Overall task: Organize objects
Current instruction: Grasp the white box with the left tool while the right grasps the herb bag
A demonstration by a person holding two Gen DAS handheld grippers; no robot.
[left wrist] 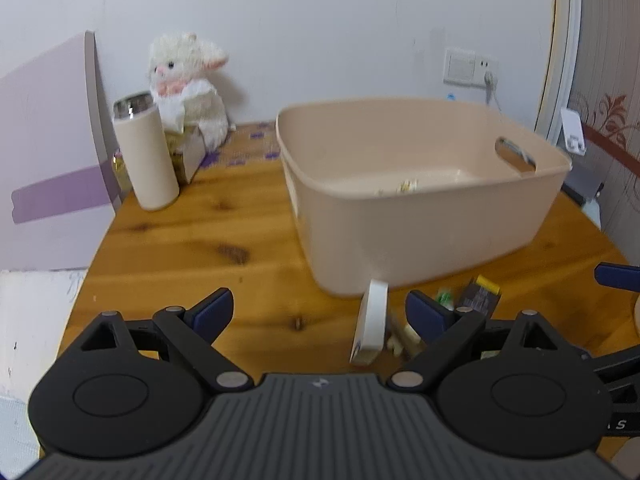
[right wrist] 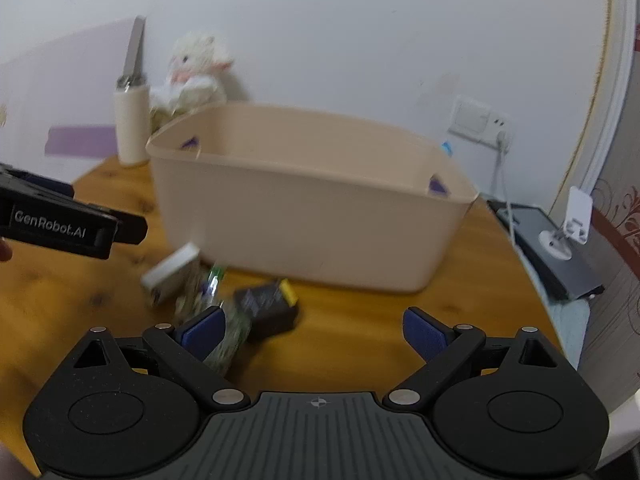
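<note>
A beige plastic bin [left wrist: 420,236] stands on the round wooden table [left wrist: 192,248]; a small yellowish item lies inside it. In front of the bin lie a white box [left wrist: 372,324], a dark packet with a yellow end [left wrist: 480,294], a small green-and-white item [left wrist: 445,298] and a pale wrapped item [left wrist: 402,338]. My left gripper [left wrist: 320,312] is open and empty, low over the table, with the white box between its fingers. My right gripper [right wrist: 316,330] is open and empty above the dark packet [right wrist: 266,306], beside the white box [right wrist: 170,270] and a clear bag [right wrist: 228,340]. The bin also shows in the right wrist view [right wrist: 312,216].
A cream thermos [left wrist: 146,152], a white plush lamb [left wrist: 188,88] and a small carton stand at the table's back left by the wall. A wall socket [left wrist: 468,66] with a cable is behind the bin. A dark device [right wrist: 556,252] sits off the table's right edge.
</note>
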